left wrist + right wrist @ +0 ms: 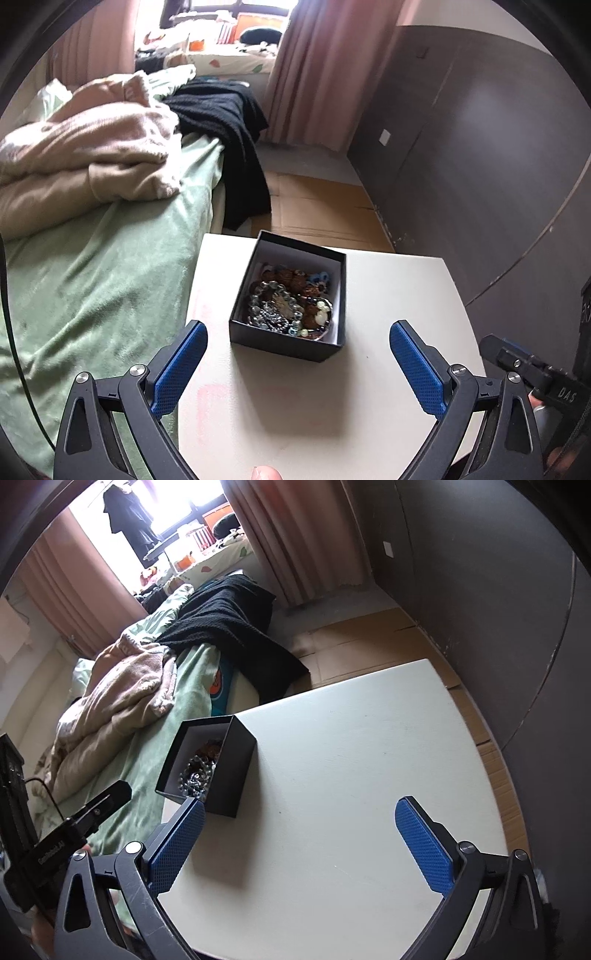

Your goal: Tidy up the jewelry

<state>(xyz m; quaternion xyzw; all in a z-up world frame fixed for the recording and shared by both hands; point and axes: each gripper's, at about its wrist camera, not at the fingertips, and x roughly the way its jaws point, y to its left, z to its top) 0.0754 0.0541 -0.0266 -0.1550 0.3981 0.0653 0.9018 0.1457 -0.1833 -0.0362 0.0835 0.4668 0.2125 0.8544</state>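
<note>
A black open box (284,341) with a white lining stands on a white table (295,406). It holds a tangle of jewelry (291,304): brown beads, silver chains, pearls, blue pieces. My left gripper (298,334) is open and empty, hovering just in front of the box. In the right wrist view the box (231,775) sits at the table's left edge, with jewelry (201,773) showing inside. My right gripper (300,812) is open and empty over the table (351,775), its left finger close to the box's near corner.
A bed with a green sheet (99,280), a beige blanket (81,155) and a black throw (229,125) lies left of the table. A dark wardrobe (480,155) stands on the right. Cardboard (321,206) covers the floor beyond. Pink curtains (325,66) hang at the window.
</note>
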